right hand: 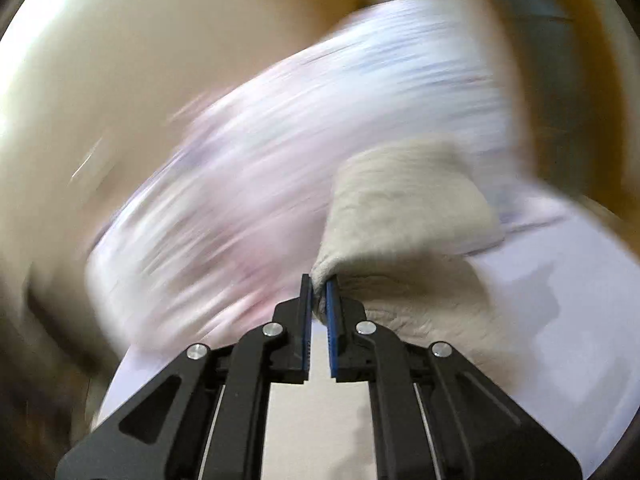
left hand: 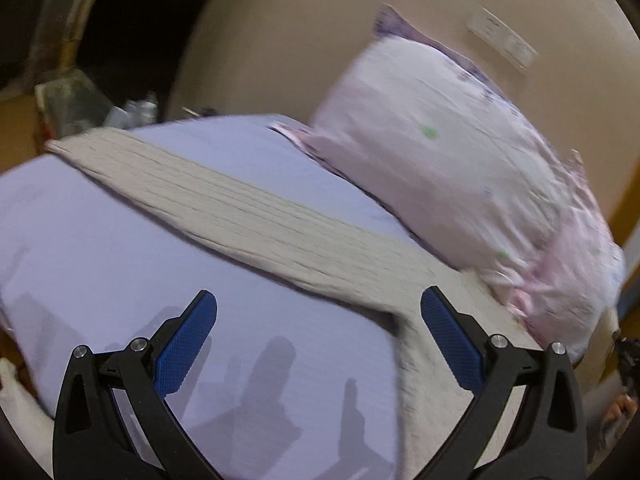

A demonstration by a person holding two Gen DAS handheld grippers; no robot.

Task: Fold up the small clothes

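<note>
A beige ribbed knit garment (left hand: 256,216) lies spread across the lavender bed sheet (left hand: 100,248), running from far left to near right. My left gripper (left hand: 318,312) is open and empty, held above the sheet just short of the garment's near edge. In the right wrist view my right gripper (right hand: 319,286) is shut on an edge of the beige garment (right hand: 404,208) and holds it lifted, so the cloth curls over itself. That view is heavily blurred.
A pink and white floral pillow (left hand: 460,168) leans against the beige wall (left hand: 300,32) at the head of the bed; it also shows in the right wrist view (right hand: 280,152). Cluttered items (left hand: 80,104) stand past the bed's far left edge.
</note>
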